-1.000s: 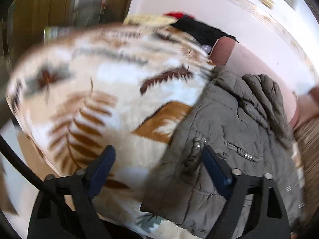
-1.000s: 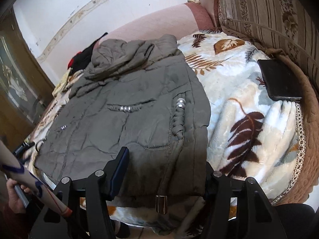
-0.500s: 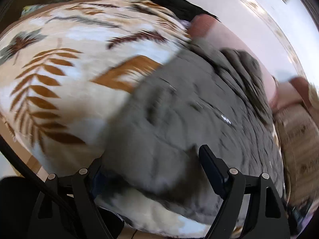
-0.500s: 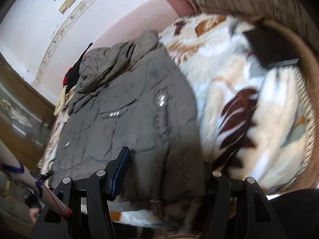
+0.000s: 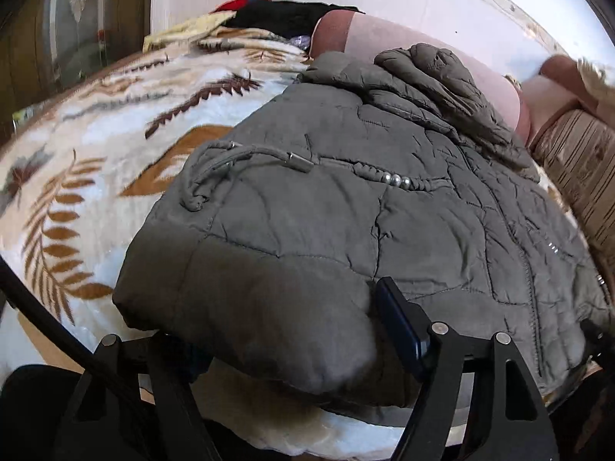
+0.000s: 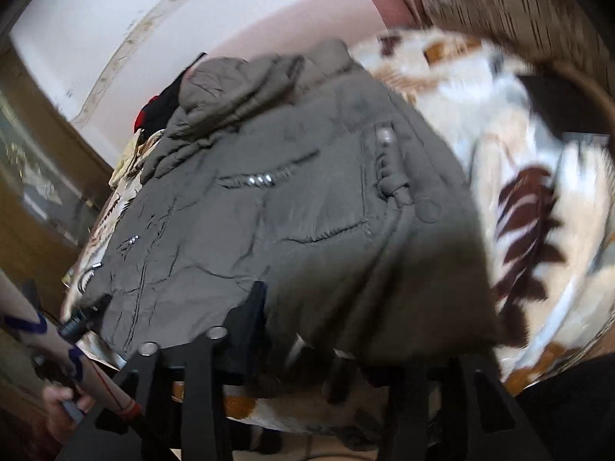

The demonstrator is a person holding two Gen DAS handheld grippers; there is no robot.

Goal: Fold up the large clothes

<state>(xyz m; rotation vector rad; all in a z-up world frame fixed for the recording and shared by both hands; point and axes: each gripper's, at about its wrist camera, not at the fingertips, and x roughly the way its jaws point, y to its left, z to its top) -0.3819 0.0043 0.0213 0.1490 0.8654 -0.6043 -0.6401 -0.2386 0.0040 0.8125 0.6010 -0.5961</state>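
1. We've got the grey quilted jacket [image 5: 346,211] spread mid-frame on the leaf-print blanket [image 5: 96,161], hood at upper right.
2. Our left gripper [image 5: 284,326] straddles the near hem at the bottom edge, jaws closing around a thick bunch; we can't tell if it's pinched yet.
3. Right gripper [image 6: 334,330] closing on the hem too, lower centre.
4. Best bite deep through both layers, then lift evenly.
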